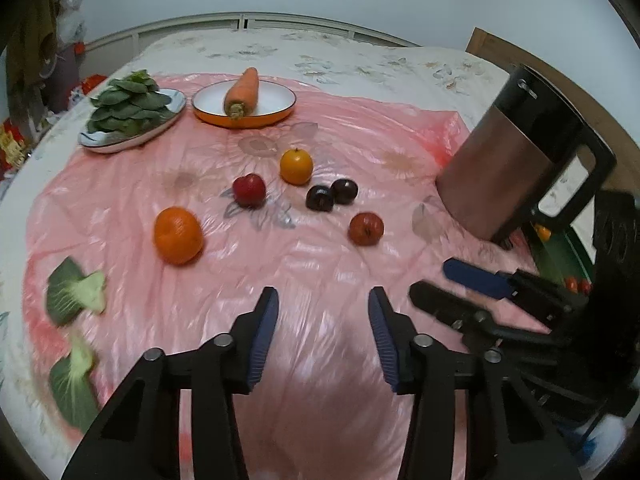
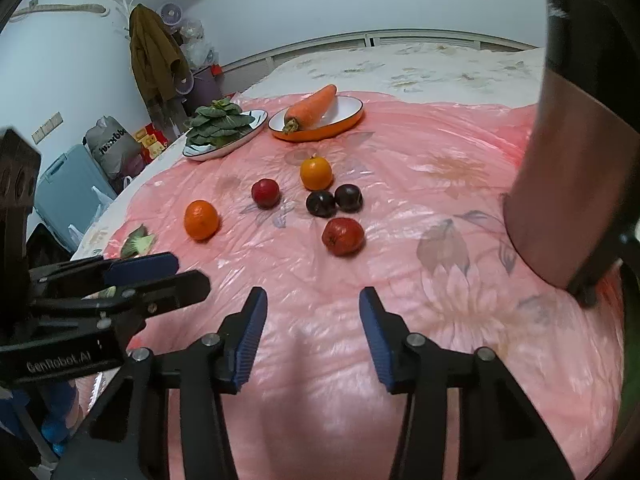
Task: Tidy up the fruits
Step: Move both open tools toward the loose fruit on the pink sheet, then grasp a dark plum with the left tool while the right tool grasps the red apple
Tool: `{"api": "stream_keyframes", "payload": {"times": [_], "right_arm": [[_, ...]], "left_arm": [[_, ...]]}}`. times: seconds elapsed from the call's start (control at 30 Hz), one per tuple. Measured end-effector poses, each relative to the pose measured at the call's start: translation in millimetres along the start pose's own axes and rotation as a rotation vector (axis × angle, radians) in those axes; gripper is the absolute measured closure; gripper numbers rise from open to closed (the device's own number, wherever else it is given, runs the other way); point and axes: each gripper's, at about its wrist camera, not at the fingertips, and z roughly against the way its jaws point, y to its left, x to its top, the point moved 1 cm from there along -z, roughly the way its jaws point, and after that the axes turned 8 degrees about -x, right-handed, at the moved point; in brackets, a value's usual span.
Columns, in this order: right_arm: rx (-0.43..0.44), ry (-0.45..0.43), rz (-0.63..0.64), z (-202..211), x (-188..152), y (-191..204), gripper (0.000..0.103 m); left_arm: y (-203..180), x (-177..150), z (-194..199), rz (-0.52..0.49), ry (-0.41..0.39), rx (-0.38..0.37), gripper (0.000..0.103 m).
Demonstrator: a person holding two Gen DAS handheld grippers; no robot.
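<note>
Fruits lie loose on a pink plastic sheet over a bed: a large orange, a smaller orange, a red fruit, two dark plums touching each other, and a red-orange fruit. The same fruits show in the right wrist view, with the red-orange fruit nearest. My left gripper is open and empty, short of the fruits. My right gripper is open and empty, to the right of the left one.
An orange-rimmed plate holds a carrot. A plate of leafy greens stands to its left. Loose green leaves lie at the sheet's left edge. A tall copper and black canister stands at the right.
</note>
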Motion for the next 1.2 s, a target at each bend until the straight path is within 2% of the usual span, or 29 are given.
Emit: {"api": "stream_keyframes", "payload": {"times": [0.07,0.1,0.3,0.37,0.5,0.8,1.2], "right_arm": [[0.001,0.004,0.007,-9,5,-2,0.044],[0.003,0.006,0.012,-14,7,-3,0.049],[0.021,0.015,0.068,-33,17,-11,0.05],[0.033,0.021,0.09,-38,19,-13,0.053],[0.049,0.019,0.121,-44,25,-16,0.054],[0.069,0.035,0.225,-59,37,-11,0.054],[0.068,0.061,0.227,-72,39,-14,0.054]], "left_arm": [[1,9,-11,-0.004,0.01,-0.024,0.07],[1,15,-18,-0.01,0.018,-0.038,0.073],[6,43,-52,-0.033,0.05,-0.086,0.075],[11,51,-63,-0.046,0.07,-0.082,0.076],[14,64,-83,-0.078,0.108,-0.094,0.077],[15,77,-105,-0.15,0.135,-0.052,0.077],[22,81,-118,-0.158,0.148,-0.036,0.077]]}}
